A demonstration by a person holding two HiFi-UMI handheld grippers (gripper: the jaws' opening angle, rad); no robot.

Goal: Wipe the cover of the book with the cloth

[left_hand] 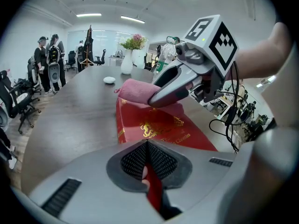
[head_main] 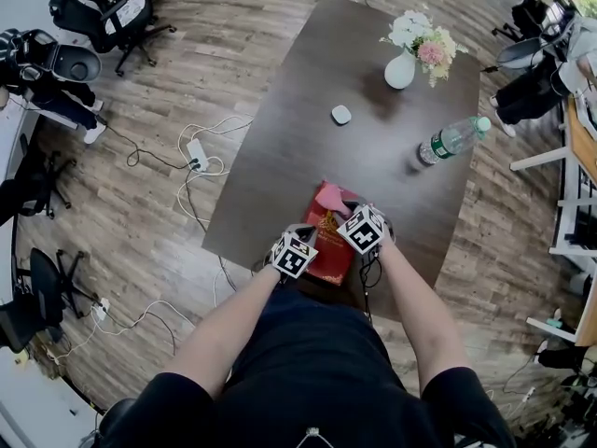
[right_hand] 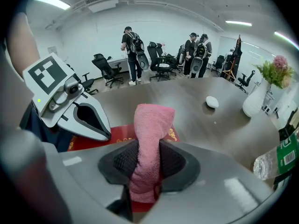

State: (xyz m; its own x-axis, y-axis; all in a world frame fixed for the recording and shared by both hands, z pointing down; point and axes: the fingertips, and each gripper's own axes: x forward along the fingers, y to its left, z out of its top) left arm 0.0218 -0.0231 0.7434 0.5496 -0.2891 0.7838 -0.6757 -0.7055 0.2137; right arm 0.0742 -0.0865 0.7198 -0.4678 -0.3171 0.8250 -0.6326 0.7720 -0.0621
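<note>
A red book with gold print (head_main: 328, 247) lies at the near edge of the dark table (head_main: 298, 147). My left gripper (head_main: 305, 235) is shut on the book's near edge; in the left gripper view a red strip sits pinched between its jaws (left_hand: 147, 146) and the cover (left_hand: 159, 125) stretches ahead. My right gripper (head_main: 349, 207) is shut on a pink cloth (head_main: 328, 197) over the far end of the book. In the right gripper view the folded cloth (right_hand: 150, 125) stands up between the jaws (right_hand: 148, 146), with the book (right_hand: 122, 133) below and the left gripper (right_hand: 79, 115) beside it.
Farther along the table stand a white vase of flowers (head_main: 401, 68), a plastic bottle lying on its side (head_main: 452, 140) and a small white puck (head_main: 341, 115). Cables and a power strip (head_main: 196, 154) lie on the floor to the left. Office chairs (head_main: 103, 12) and several people (right_hand: 133, 45) are around the room.
</note>
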